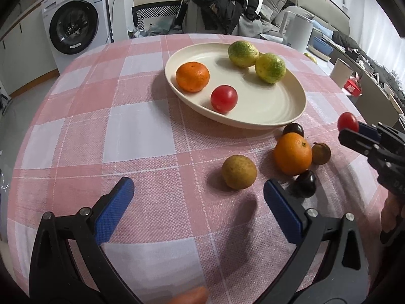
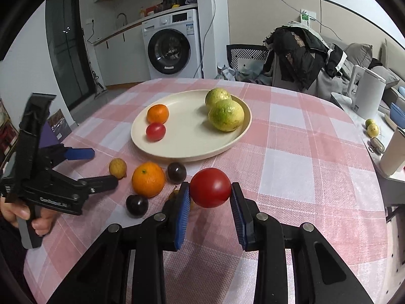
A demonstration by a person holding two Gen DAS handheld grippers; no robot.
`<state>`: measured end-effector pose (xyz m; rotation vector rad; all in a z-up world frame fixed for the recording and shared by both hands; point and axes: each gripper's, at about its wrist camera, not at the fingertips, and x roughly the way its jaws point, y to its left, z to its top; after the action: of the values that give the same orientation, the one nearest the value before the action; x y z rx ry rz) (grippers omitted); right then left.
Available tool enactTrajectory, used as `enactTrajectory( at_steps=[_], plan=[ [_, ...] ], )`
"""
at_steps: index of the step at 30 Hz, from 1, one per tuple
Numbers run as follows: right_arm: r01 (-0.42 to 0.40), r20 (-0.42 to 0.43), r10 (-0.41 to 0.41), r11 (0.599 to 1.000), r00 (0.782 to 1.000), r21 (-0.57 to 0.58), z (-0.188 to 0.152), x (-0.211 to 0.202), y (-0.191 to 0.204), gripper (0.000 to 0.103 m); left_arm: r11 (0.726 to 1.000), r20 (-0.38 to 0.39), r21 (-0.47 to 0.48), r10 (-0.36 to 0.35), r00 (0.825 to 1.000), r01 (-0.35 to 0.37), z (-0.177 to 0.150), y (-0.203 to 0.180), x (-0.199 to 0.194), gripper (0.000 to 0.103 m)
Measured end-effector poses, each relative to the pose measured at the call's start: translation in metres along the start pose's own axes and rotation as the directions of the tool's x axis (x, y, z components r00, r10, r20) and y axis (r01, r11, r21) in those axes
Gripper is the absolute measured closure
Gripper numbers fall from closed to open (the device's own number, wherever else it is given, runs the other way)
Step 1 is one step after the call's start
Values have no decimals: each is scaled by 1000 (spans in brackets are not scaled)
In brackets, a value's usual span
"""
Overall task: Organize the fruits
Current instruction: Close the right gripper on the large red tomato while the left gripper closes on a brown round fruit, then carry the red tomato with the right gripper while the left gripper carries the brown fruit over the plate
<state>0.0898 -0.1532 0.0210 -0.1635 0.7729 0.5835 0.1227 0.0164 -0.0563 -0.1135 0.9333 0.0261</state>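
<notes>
Fruits lie in two groups on the pink-checked desk (image 2: 298,136). On the cream plate (image 2: 187,149), at the far centre of the desk, rest four pieces: a small orange (image 2: 158,113) and a red tomato (image 2: 155,131) on its left side, and two green-yellow citrus fruits (image 2: 226,115) touching each other on its right side. Near the plate's front edge a loose cluster sits on the cloth: a larger orange (image 2: 148,179), a dark plum (image 2: 176,172) just beside the plate rim, a second dark plum (image 2: 137,205) nearer the camera, a yellow-brown round fruit (image 2: 117,168) to the left, and a small brown fruit (image 1: 321,153) to the right of the orange in the left wrist view.

The right tongs (image 2: 210,197) are clamped on a second red tomato (image 2: 210,187), pads pressing on both of its sides; it is held clear of the cloth, near the cluster and short of the plate. The left tongs (image 1: 198,190) stand wide apart and empty, low over the desk, with the yellow-brown fruit just beyond the gap between them.

Judged from this layout, the task is roughly half done: four pieces are plated, one is in transit, and five remain on the cloth. A likely next target for the left tongs is the yellow-brown fruit.
</notes>
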Motion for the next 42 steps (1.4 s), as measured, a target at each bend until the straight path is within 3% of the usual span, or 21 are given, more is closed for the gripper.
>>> enactTrajectory(
  at_steps=[3,6,13,21,28,42],
  plan=[
    [-6,-2,6,1000,1000,8,1,0,-1,71,1000,1,18,17,1000,-17,2,-4,5,10],
    [-7,-1,7,1000,1000,8,1,0,-1,70,997,9,64,33,999,-33,5,-13,7,25],
    [-12,-7,12,1000,1000,11,1,0,-1,71,987,27,152,-48,998,43,3,-31,2,78],
    [-15,-3,15,1000,1000,10,0,1,-1,71,984,36,177,-42,998,35,0,-38,-2,78],
    [-16,8,15,1000,1000,11,-1,-1,-2,71,986,92,164,-57,994,41,0,-34,-15,78],
    [-19,53,16,999,998,44,13,-11,-3,70,995,178,94,-43,983,26,14,-26,-44,78]
  ],
)
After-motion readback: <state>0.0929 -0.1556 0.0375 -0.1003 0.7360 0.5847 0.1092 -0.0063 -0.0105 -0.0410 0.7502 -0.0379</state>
